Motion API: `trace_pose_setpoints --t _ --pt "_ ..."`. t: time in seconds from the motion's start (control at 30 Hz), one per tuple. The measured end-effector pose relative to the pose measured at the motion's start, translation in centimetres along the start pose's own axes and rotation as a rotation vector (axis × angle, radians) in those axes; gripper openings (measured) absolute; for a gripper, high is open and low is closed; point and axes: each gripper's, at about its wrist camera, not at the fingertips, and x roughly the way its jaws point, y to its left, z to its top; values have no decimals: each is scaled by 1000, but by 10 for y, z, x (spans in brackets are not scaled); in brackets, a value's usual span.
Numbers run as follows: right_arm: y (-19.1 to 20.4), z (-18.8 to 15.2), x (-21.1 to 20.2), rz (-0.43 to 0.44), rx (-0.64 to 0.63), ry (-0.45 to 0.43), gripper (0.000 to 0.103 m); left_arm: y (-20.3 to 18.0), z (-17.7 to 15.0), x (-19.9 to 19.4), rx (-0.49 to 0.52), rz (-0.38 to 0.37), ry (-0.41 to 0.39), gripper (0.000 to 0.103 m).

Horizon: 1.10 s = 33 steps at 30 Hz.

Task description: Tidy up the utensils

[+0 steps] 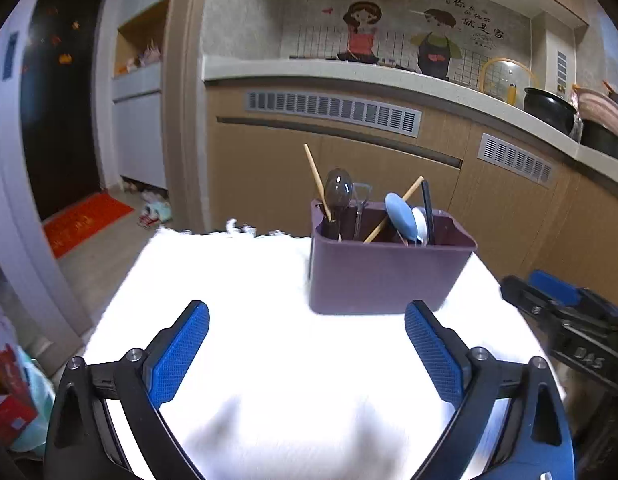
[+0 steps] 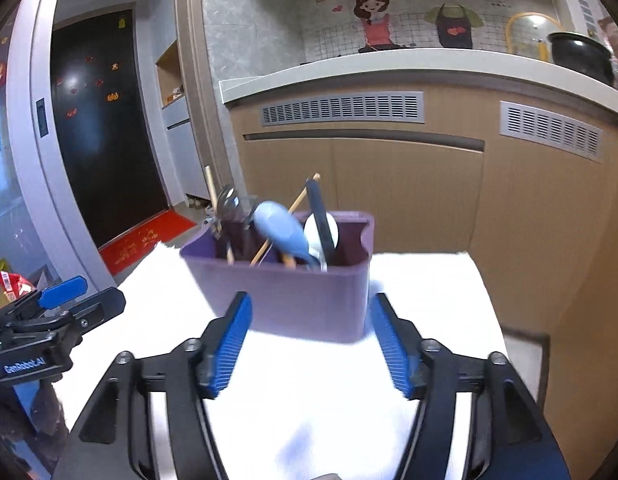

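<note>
Both the left claw [image 1: 307, 354] and right claw [image 2: 311, 346] stood apart and empty; with the utensils [image 1: 405, 216] inside the purple holder [image 1: 383, 276], only checking the white table [image 1: 237, 280] seemingly remained

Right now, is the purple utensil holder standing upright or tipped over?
Upright. The purple utensil holder sits flat on the white table, opening upward, utensils standing inside.

Tan cabinets [image 1: 349, 168] (grey vents) — dark door [image 2: 105, 128]

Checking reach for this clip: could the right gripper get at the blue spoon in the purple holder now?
Probably yes: the right gripper is open and empty, and the blue spoon sticks out above the purple holder.
</note>
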Motion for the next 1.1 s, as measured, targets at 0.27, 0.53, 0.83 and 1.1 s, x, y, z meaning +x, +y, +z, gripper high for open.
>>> trace_pose_setpoints --t 0.27,0.53,0.83,1.1 --pt "20 -42 -73 -92 11 -17 88 -14 -36 -57 44 27 -32 102" --pt "24 -68 -109 -144 26 -10 90 -28 -46 -87 74 100 -80 103" --pt "26 -69 -124 -156 6 -44 92 -36 -49 -90 93 68 -58 103" --pt "23 -68 -125 -151 9 -44 92 -36 -49 -93 89 65 -59 103"
